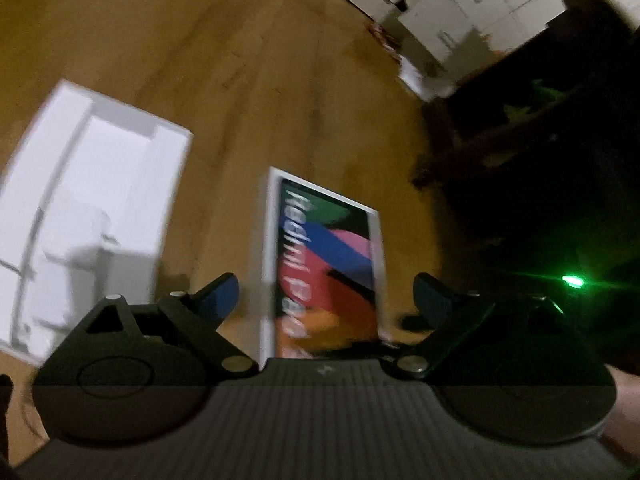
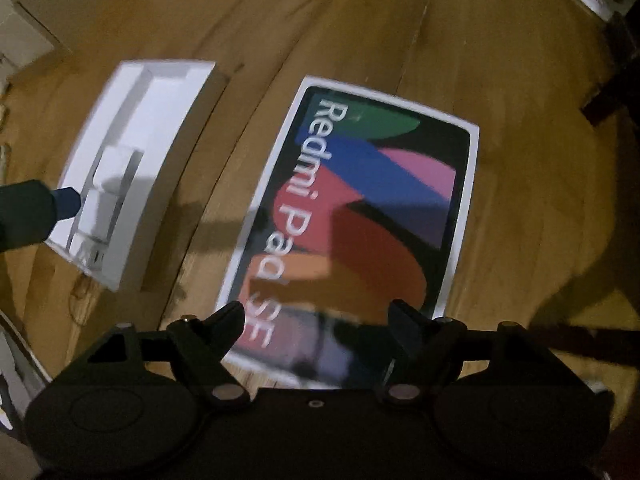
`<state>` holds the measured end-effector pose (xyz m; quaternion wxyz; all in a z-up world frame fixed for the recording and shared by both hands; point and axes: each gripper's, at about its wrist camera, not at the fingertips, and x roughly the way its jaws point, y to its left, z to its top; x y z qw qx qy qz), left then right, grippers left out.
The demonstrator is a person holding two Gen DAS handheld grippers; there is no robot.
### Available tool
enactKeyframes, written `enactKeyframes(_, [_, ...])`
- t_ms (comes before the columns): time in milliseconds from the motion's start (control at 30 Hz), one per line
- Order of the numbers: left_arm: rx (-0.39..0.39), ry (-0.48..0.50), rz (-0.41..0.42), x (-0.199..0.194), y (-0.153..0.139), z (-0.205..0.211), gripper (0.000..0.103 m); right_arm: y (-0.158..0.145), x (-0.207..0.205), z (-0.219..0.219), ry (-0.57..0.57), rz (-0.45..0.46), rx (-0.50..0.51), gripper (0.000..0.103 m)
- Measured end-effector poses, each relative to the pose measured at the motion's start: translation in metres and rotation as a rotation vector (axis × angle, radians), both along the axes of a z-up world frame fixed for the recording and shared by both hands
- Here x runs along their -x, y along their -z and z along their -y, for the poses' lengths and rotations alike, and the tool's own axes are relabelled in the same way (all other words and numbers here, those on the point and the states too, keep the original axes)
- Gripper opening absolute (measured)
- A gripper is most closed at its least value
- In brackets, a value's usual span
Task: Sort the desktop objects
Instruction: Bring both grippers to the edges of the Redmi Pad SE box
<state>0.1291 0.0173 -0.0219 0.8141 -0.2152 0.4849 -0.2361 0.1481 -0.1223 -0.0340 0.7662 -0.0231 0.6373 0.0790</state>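
Observation:
A Redmi Pad SE box lid (image 2: 360,208) with a colourful print lies flat on the wooden table; it also shows in the left wrist view (image 1: 324,264). An open white box base (image 1: 88,216) with white inserts lies to its left, also in the right wrist view (image 2: 132,172). My left gripper (image 1: 324,300) is open and empty, above the near end of the lid. My right gripper (image 2: 316,320) is open and empty, over the lid's near edge. The left gripper's blue-tipped finger (image 2: 66,202) shows at the white box base in the right wrist view.
The wooden table (image 1: 240,80) stretches beyond both boxes. White cabinets (image 1: 452,12) stand at the far right. A dark object with a green light (image 1: 572,280) lies to the right of the left gripper. A dark chair-like shape (image 2: 616,80) is at the right edge.

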Motion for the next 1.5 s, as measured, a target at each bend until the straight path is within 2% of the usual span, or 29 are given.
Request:
enactKeyframes(100, [-0.145,-0.07,-0.032,-0.006,0.031,0.016,0.095,0.017,0.003,0.026,0.052,0.0,0.04,0.083])
enactKeyframes(167, [-0.193,-0.051,-0.055,-0.008,0.052,0.027,0.095,0.021,0.01,0.044,0.094,0.045,0.06,0.083])
enactKeyframes(233, [-0.191,0.011,-0.057,-0.01,0.065,0.04,0.095,0.022,0.02,0.063,0.183,0.087,0.05,0.083])
enactKeyframes(367, [-0.188,0.082,-0.026,-0.011,0.076,0.065,0.095,0.039,0.037,0.098,0.352,0.122,-0.111,0.083])
enactKeyframes(467, [-0.142,0.108,-0.002,-0.005,0.078,0.072,0.095,0.041,0.036,0.106,0.398,0.117,-0.182,0.083])
enactKeyframes(567, [-0.106,0.131,0.004,0.0,0.08,0.084,0.095,0.041,0.04,0.095,0.342,0.137,-0.189,0.083])
enactKeyframes(667, [-0.13,0.144,0.033,0.006,0.079,0.087,0.095,0.043,0.042,0.078,0.234,0.16,-0.192,0.082])
enactKeyframes(733, [-0.113,0.131,0.005,0.006,0.082,0.085,0.094,0.046,0.039,0.073,0.197,0.166,-0.175,0.082])
enactKeyframes(800, [-0.112,0.108,-0.02,0.004,0.086,0.082,0.095,0.048,0.036,0.076,0.179,0.163,-0.204,0.082])
enactKeyframes(1000, [-0.142,0.101,-0.101,-0.006,0.106,0.079,0.095,0.052,0.029,0.097,0.277,0.187,-0.182,0.082])
enactKeyframes(1133, [-0.132,0.067,-0.15,-0.009,0.115,0.076,0.095,0.06,0.027,0.107,0.285,0.182,-0.216,0.082])
enactKeyframes(1233, [-0.136,0.029,-0.137,-0.016,0.115,0.079,0.095,0.064,0.025,0.112,0.301,0.175,-0.248,0.083])
enactKeyframes(1400, [-0.073,0.072,-0.148,-0.026,0.117,0.083,0.095,0.068,0.019,0.104,0.274,0.145,-0.277,0.083])
enactKeyframes(1500, [-0.077,0.073,-0.144,-0.024,0.118,0.085,0.095,0.067,0.016,0.102,0.257,0.158,-0.281,0.083])
